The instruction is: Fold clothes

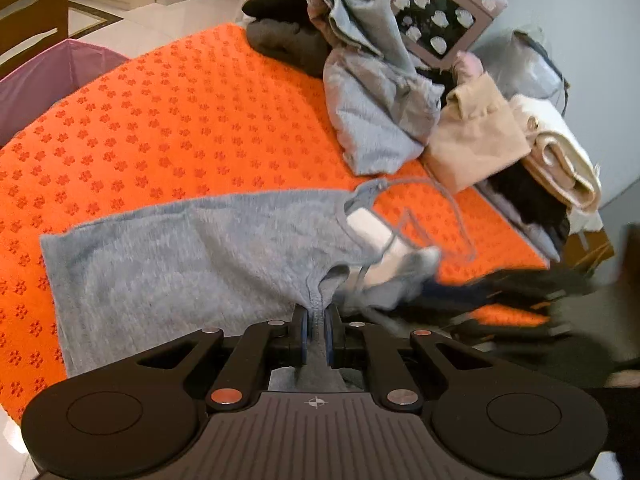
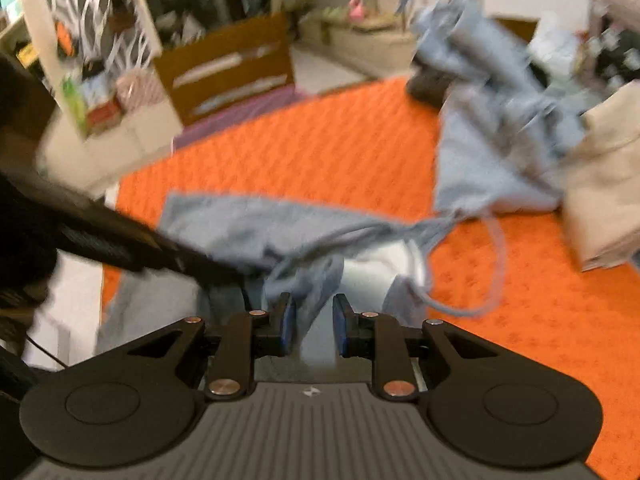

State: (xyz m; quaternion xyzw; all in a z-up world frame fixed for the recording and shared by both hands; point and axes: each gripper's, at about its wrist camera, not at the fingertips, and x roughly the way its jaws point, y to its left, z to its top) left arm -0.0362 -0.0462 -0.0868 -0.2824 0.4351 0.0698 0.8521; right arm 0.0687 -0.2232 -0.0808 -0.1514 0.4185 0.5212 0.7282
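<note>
A grey-blue strappy top lies partly spread on the orange patterned mat. My left gripper is shut on the top's near side seam, with the cloth pinched between its blue pads. The top's white lining and thin straps show to the right. My right gripper is blurred, its jaws a little apart with bunched cloth and pale lining of the top filling the gap. In the left wrist view the right gripper is a dark smear at the top's right end.
A heap of grey and dark clothes sits at the mat's far side. Folded beige and cream garments are stacked at the right. A purple fabric bin stands past the left edge, and a patterned box behind the heap.
</note>
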